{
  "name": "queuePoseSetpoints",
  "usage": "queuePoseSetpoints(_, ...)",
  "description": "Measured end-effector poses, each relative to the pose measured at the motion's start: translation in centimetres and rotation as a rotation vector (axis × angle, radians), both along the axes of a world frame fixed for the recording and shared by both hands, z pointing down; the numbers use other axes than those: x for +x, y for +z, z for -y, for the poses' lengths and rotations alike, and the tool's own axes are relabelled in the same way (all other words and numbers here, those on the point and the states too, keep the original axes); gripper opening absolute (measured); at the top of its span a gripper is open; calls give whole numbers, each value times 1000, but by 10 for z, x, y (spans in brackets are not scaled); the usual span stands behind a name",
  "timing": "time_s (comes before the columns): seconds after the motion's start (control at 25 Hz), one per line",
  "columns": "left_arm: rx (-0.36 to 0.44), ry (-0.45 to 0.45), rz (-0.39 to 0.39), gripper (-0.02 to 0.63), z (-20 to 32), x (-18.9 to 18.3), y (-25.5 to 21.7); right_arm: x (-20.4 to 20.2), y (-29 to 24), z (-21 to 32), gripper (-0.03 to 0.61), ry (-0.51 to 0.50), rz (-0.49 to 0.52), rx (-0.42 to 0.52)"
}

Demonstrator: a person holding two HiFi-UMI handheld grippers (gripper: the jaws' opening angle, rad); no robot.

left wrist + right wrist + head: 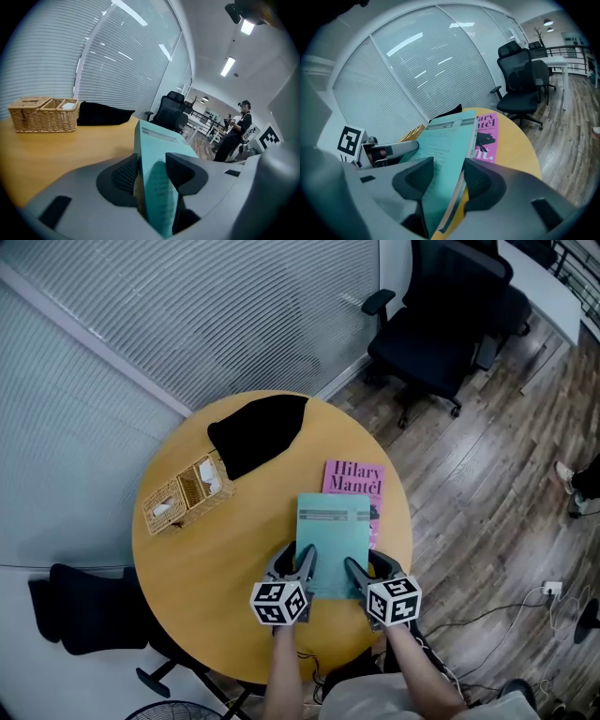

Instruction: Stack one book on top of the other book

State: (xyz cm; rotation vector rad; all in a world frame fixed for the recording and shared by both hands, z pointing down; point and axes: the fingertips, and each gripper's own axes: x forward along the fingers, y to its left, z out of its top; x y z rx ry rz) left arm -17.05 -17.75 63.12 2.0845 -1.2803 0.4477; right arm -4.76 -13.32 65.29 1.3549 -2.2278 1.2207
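Note:
A teal book is held off the round wooden table by its near edge, one gripper at each corner. My left gripper is shut on its near left corner, and in the left gripper view the teal book stands edge-on between the pads of my left gripper. My right gripper is shut on the near right corner; its own view shows the teal book tilted between the jaws of my right gripper. A pink book lies flat on the table, its near part hidden under the teal one, and the pink book shows beyond it.
A wicker basket with two compartments stands at the table's left, a black cloth behind it. A black office chair stands on the wood floor at the far right. A person stands far off in the room.

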Motion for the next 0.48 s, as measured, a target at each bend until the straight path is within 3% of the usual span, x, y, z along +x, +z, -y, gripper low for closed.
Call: queuePoseSetpoints(0.48, 22, 105, -18, 206, 49, 20, -4, 13, -7, 34, 207, 24, -30, 44)
